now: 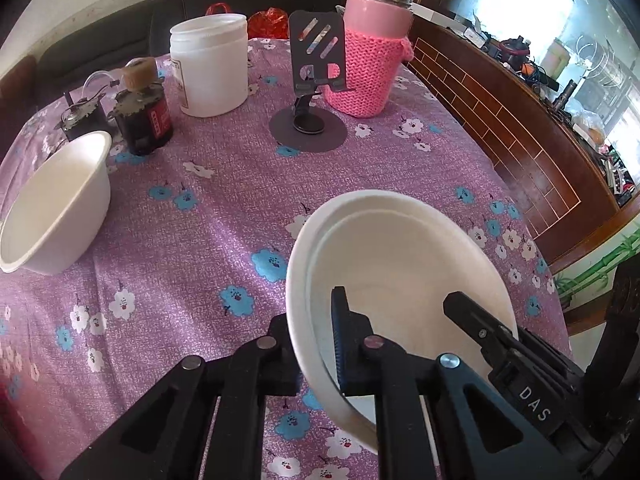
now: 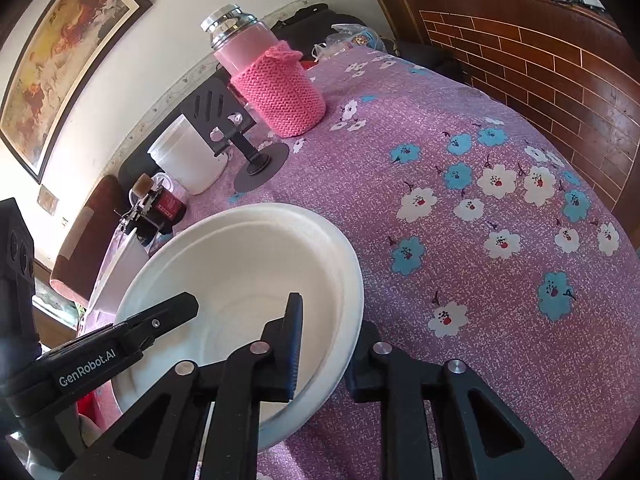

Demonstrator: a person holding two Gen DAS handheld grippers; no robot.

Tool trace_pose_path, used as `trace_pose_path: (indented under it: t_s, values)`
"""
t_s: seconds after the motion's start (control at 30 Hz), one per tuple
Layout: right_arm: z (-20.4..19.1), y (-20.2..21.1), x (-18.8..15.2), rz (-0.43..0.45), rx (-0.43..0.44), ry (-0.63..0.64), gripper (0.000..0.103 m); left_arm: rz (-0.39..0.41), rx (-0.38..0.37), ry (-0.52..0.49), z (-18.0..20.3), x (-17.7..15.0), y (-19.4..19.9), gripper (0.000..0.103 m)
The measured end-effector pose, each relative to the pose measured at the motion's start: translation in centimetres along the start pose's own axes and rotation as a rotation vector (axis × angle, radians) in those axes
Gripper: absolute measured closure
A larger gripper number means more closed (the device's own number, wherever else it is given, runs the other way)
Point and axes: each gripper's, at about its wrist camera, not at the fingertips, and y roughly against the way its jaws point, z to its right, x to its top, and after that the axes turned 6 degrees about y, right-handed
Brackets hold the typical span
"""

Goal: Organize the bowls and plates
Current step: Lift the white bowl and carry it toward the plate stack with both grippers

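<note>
A white plate (image 1: 400, 248) with a second plate nested in it lies on the flowered purple tablecloth. My left gripper (image 1: 310, 344) straddles its near-left rim, one finger (image 1: 348, 344) inside and one outside. My right gripper (image 2: 326, 354) straddles the rim on the opposite side, one finger (image 2: 286, 348) inside the plate (image 2: 240, 264). The right gripper's finger also shows in the left wrist view (image 1: 476, 320), and the left gripper's in the right wrist view (image 2: 160, 320). A white bowl (image 1: 56, 204) stands at the left.
At the back stand a pink flask in a knitted sleeve (image 1: 372, 52), a black phone stand (image 1: 312, 92), a white plastic jar (image 1: 210, 64) and a dark corked bottle (image 1: 144, 108). A brick-patterned wooden partition (image 1: 500, 112) runs along the table's right edge.
</note>
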Motion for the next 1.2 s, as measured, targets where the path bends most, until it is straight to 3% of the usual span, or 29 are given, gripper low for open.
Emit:
trace_pose_path:
  t_s: [0.57,0.83,1.2]
  values:
    - [-5.7,1.7,-1.5,0.124,0.009,0.21,0.092,0.116,0.086,0.021,-3.3,-3.5,5.1,0.092]
    - [-9.3,1.5,-2.7,0.085,0.06,0.265,0.091,0.164,0.121,0.074,-6.5,-5.6,8.6,0.092]
    - [-16.5,4.8,-5.8,0.088,0.092,0.388,0.091,0.28,0.166,0.11,-10.3,-9.3,15.9,0.092]
